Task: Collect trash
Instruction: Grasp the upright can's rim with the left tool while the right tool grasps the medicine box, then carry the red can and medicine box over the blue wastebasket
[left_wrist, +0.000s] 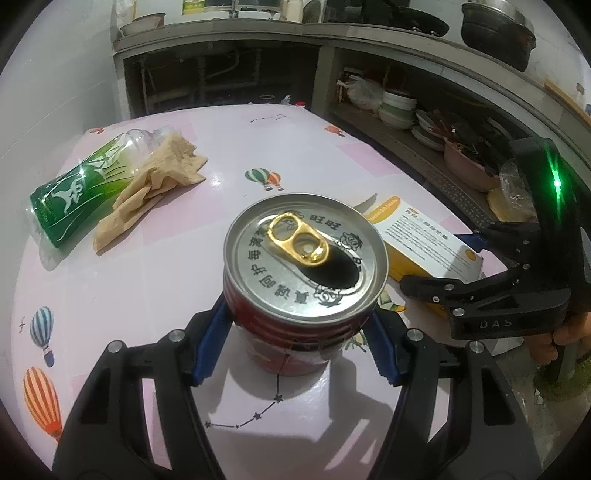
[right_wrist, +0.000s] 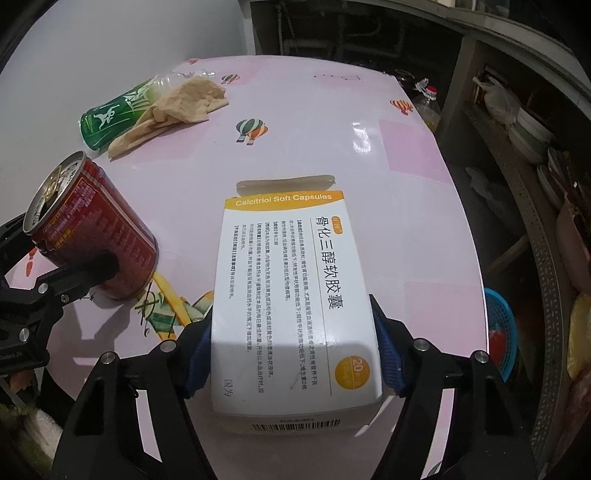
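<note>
On the worktop (right_wrist: 332, 110), a can (right_wrist: 92, 229) is placed left of a box (right_wrist: 295, 295). Behind both, at the far left, a bottle (right_wrist: 114, 114) is laid, with crumpled paper (right_wrist: 177, 103) resting against its right side.

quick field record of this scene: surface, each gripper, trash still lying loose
surface: pink table with balloon prints
left gripper: blue pads against the red can, opened, standing upright
right gripper: pads on both sides of the white and yellow medicine box
loose trash: green-label plastic bottle lying down, crumpled brown paper against it
</note>
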